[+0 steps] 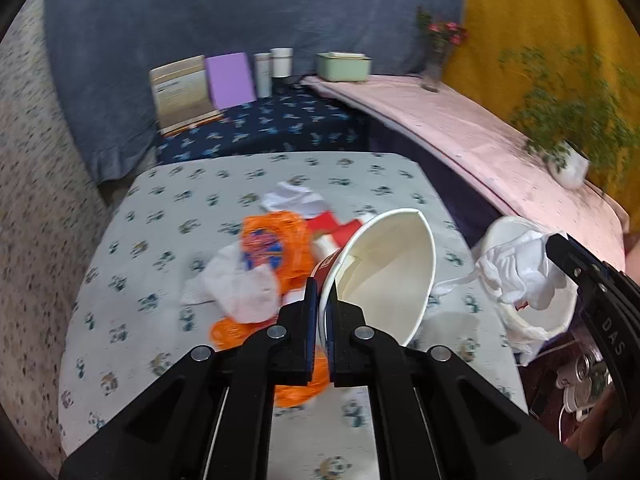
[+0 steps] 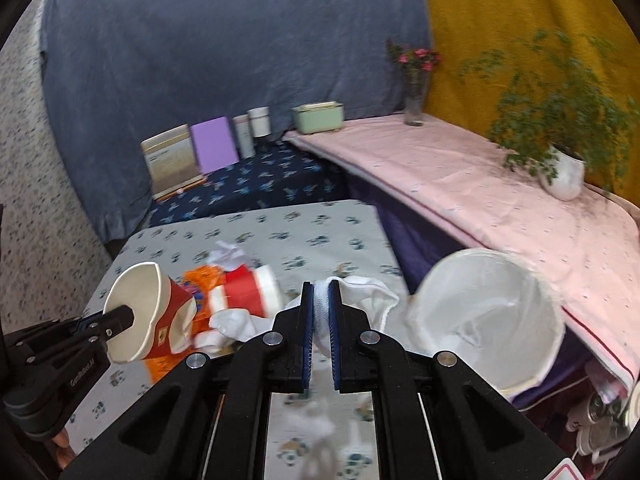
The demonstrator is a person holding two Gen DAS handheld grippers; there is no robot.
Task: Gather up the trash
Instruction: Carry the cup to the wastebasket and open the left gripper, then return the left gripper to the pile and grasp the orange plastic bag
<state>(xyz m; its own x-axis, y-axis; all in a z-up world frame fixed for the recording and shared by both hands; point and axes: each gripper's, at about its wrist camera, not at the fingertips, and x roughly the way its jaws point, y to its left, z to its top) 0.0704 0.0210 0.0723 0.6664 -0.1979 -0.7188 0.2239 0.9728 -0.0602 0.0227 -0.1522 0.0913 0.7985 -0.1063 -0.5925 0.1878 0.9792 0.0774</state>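
The room is draped in cloth: a blue sheet at the back, a yellow one to the right, a pink-covered shelf with a potted plant. In front is the table with a panda-print cover, and the white bin stands at its right edge, its mouth tilted toward the grippers. The left gripper is closed on the rim of a red paper cup, which lies with its long axis across, mouth open to the camera. The right gripper is clamped on the white liner fabric and is nearer to the bin. I judge the cup must travel right to reach it. An orange wrapper, tissues and a second red cup lie on the table.
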